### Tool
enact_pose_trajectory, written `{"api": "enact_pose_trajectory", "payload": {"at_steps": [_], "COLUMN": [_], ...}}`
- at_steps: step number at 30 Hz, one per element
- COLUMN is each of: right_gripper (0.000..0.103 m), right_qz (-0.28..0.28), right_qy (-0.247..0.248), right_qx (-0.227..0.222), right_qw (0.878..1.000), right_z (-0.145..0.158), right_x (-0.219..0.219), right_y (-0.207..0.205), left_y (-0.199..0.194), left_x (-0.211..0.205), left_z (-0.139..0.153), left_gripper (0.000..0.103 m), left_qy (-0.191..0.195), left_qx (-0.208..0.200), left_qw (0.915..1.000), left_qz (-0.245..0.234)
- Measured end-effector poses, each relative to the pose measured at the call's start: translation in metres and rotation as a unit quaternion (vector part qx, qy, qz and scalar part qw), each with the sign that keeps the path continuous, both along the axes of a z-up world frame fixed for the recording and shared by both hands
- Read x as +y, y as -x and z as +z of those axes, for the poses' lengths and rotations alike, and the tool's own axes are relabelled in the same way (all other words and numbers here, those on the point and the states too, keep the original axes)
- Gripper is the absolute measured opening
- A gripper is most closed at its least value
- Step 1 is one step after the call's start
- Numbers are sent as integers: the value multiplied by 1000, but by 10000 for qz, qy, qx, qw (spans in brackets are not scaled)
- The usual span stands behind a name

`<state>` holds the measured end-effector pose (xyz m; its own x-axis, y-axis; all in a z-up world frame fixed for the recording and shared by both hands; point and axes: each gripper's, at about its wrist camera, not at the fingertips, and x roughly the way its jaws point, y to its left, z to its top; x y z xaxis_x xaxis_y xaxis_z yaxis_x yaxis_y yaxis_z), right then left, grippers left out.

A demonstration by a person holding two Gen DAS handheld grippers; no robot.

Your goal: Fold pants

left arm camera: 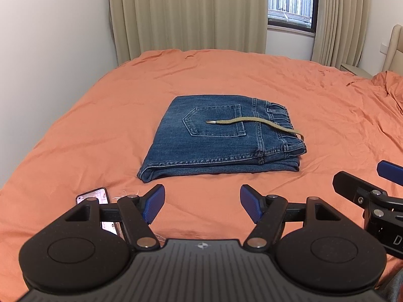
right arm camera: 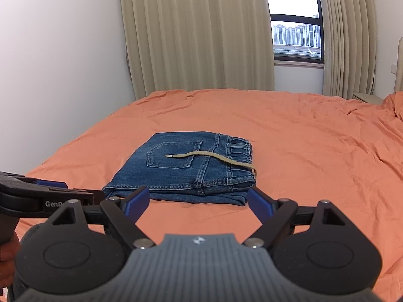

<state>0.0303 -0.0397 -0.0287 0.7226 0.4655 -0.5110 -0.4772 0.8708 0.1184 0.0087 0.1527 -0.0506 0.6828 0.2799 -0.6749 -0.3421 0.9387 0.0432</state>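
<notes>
Both sets of fingers spread wide, grasping nothing: left gripper (left arm camera: 202, 205), right gripper (right arm camera: 197, 205). Folded pants (left arm camera: 214, 141) flat on the orange bed (left arm camera: 75, 138), just ahead of the fingertips, untouched. Tan drawstring (left arm camera: 254, 122) draped across the back pocket.

The sheet (left arm camera: 201, 75) lies bare around the folded jeans (left arm camera: 221, 138), far, left and right, and a bare strip runs between the jeans and both grippers. A phone (left arm camera: 94, 196) lies near left, just beside the left gripper (left arm camera: 201, 203). The right gripper (right arm camera: 197, 203) has bare sheet ahead up to the jeans' near edge.
</notes>
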Motion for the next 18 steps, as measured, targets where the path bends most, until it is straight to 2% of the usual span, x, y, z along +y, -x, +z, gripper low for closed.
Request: {"api": "enact_pose_trajectory", "payload": {"at_steps": [18], "right_gripper": [81], "right_qz": [-21], "right_qy": [-16], "right_qx": [-16], "right_qw": [10000], "right_z": [0], "right_x": [-3], "right_y": [0], "left_y": [-2], "left_x": [-4], "left_z": [4], "left_gripper": [80], "left_qy": [-48], "left_qx": [-15], "left_qw": [9999], "left_qz": [-95]}}
